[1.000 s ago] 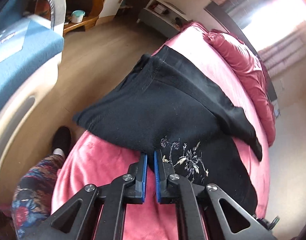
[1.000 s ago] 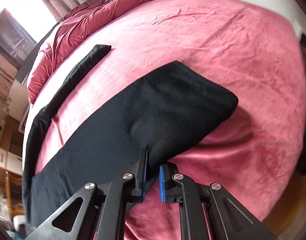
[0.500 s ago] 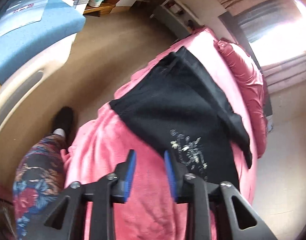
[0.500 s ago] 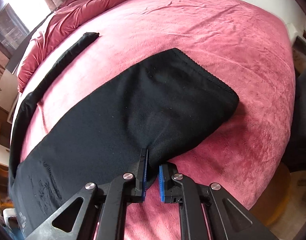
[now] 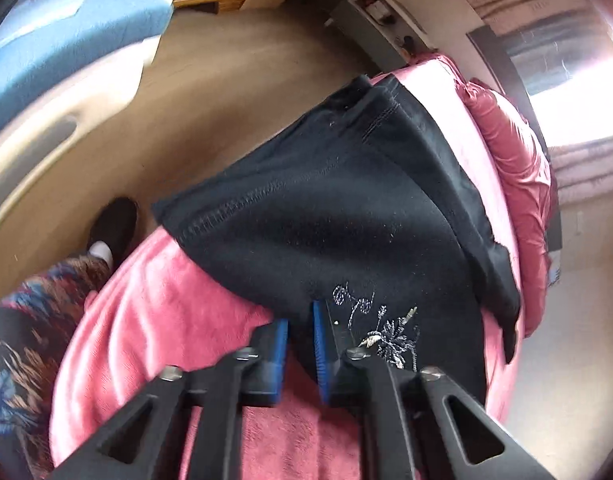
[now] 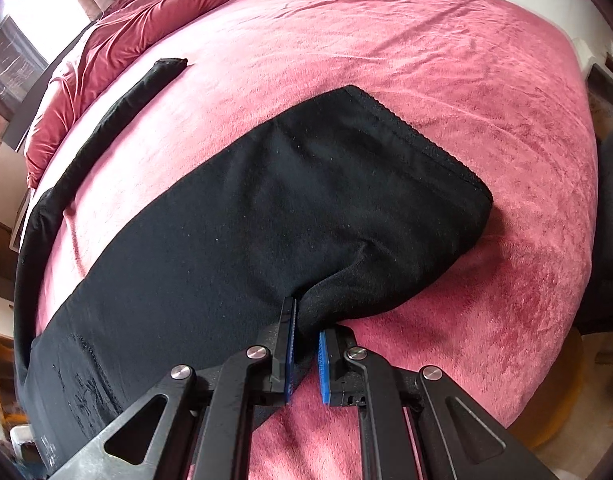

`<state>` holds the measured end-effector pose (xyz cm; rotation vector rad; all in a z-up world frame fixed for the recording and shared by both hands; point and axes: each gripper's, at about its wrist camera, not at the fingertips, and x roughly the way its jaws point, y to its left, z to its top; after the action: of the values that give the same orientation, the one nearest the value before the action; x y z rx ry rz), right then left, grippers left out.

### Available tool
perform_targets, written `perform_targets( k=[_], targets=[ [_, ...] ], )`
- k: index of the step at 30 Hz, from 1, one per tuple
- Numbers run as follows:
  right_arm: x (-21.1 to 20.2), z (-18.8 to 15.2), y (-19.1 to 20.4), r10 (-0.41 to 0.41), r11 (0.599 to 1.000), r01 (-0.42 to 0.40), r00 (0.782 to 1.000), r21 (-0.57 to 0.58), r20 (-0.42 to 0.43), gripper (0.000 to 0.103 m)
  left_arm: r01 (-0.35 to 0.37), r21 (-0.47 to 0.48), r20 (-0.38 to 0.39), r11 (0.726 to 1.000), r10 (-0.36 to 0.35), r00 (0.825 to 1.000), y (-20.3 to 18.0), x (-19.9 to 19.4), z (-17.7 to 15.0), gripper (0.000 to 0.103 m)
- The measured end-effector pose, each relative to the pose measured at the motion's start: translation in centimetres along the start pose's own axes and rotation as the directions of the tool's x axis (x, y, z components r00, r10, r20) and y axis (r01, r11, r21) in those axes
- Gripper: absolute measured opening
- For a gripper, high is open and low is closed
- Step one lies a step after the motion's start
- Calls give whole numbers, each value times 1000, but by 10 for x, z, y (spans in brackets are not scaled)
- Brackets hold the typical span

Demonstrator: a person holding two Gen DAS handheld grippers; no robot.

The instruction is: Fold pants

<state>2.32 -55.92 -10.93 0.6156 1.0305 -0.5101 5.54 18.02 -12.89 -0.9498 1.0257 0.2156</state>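
Observation:
Black pants [image 5: 326,208] lie across a pink bed cover [image 5: 166,300], with pale floral embroidery [image 5: 386,328] near my left gripper [image 5: 300,320]. Its jaws are closing, and the pants' near edge sits pinched between the blue pads. In the right wrist view the wide leg [image 6: 266,208] ends in a hem at the right, and a narrow strip of the other leg [image 6: 118,104] runs toward the far left. My right gripper [image 6: 306,320] is shut on a raised pinch of fabric at the near edge of that leg.
A crumpled red duvet [image 6: 126,20] lies at the head of the bed. Beside the bed are a person's patterned trouser leg [image 5: 26,320] and dark shoe [image 5: 114,224] on the wood floor. A blue-cushioned seat [image 5: 66,20] and a grey cabinet [image 5: 370,28] stand beyond.
My left gripper let go of the pants and opened, then came down and closed again on the near edge by the embroidery. The right gripper kept its hold on the leg.

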Motion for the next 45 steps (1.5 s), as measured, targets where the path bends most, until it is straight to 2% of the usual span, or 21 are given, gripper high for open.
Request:
perform_targets(
  k=[4,9,11,14,16,18,19,21,22,23,27,28,31,34,37,39,43,45],
  targets=[
    [-11,0,-3,3,1000,-3,999,-2,40,8,14,74,30,997,-16,999,-9,-23,-6,6],
    [-24,3,-11,-18,1000,19,997,-5,74,7,-4,165,5,986,3,1000,-14,-47,-25,6],
    [-27,5,-20,-34,999,34,997,4,74,7,-10,171,-13,985,12,1000,-10,-49,-32,6],
    [-23,4,-33,-66,998,65,996,18,52,7,-56,198,-59,979,69,996,-3,-41,-47,7],
    [-18,1,-37,-80,997,79,996,13,34,7,-102,224,-119,969,131,984,2,-26,-56,8],
    [-16,1,-35,-85,996,85,996,7,31,8,-143,204,-129,968,171,977,8,-25,-53,22],
    [-17,2,-34,-82,997,82,996,7,28,9,-139,202,-128,970,167,978,9,-27,-51,22],
    [-20,4,-33,-94,996,94,995,11,28,20,-140,215,-107,967,165,980,8,-39,-45,22],
    [-23,5,-34,-103,995,103,994,10,35,31,-137,223,-93,965,161,983,8,-48,-41,22],
    [-27,6,-35,-112,994,112,992,8,49,37,-131,234,-72,963,151,986,6,-56,-37,22],
    [-58,6,-24,-182,981,190,971,-39,157,42,-112,254,22,961,110,994,0,-84,-15,24],
    [-65,5,-18,-173,981,186,969,-56,177,44,-96,252,42,963,88,995,-5,-88,-4,25],
    [-77,0,9,-78,987,103,980,-125,184,52,-71,251,76,965,54,996,-22,-83,29,26],
    [-74,-11,51,21,972,13,989,-233,144,53,-34,249,87,968,13,996,-41,-71,58,27],
    [-61,-31,103,107,938,-76,992,-339,73,54,-3,233,62,972,-12,998,-58,-48,92,28],
    [-51,-48,132,145,910,-126,989,-396,18,54,17,216,18,976,-22,1000,-69,-23,122,28],
    [-31,-86,187,190,847,-208,978,-489,-88,55,24,119,-37,993,-20,999,-80,20,160,30],
    [-22,-100,204,192,829,-227,974,-512,-122,55,-1,58,-30,998,2,1000,-80,33,173,32]
  ],
)
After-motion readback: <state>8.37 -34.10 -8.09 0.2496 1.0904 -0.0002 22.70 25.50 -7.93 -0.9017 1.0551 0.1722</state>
